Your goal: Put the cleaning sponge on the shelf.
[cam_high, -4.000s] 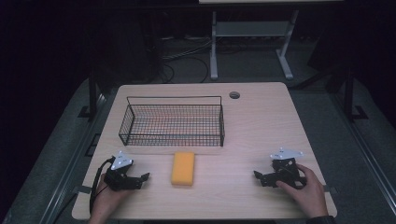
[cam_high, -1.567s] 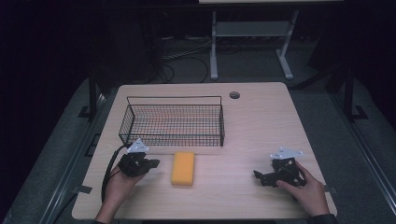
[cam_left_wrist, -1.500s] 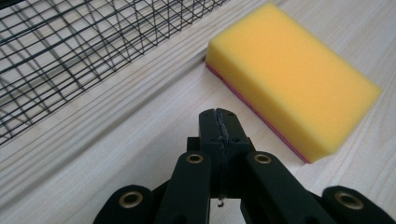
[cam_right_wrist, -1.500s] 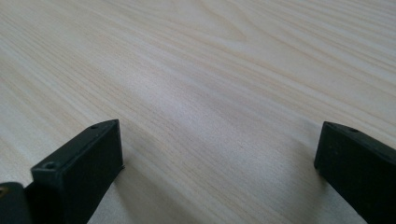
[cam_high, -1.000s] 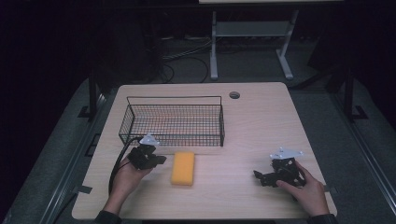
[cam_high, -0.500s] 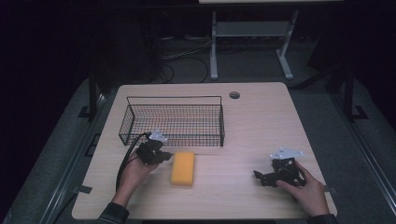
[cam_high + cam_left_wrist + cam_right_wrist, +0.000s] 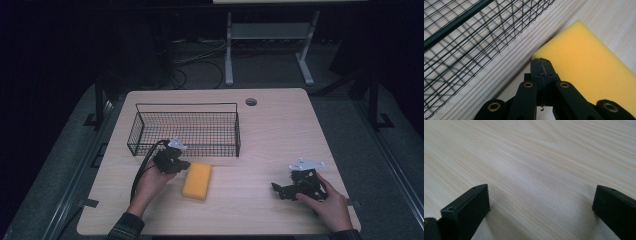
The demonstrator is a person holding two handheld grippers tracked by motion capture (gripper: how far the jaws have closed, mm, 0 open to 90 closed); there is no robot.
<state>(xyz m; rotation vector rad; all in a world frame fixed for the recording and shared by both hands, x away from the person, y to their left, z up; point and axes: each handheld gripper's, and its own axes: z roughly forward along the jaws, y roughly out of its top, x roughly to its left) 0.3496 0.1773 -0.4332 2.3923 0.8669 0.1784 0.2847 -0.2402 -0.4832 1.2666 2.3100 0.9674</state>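
Yellow foam sponge (image 7: 197,180), a soft rectangular block with a fine matte grain, lies flat on the pale wood-grain table (image 7: 280,130), just in front of the black wire basket (image 7: 186,129). The left gripper (image 7: 181,163) noses up to the sponge's near corner with its jaws pressed together and nothing between them. This looks like the approach step; next the jaws must spread to straddle the block. The right gripper (image 7: 280,191) rests well apart on the table, jaws wide and empty.
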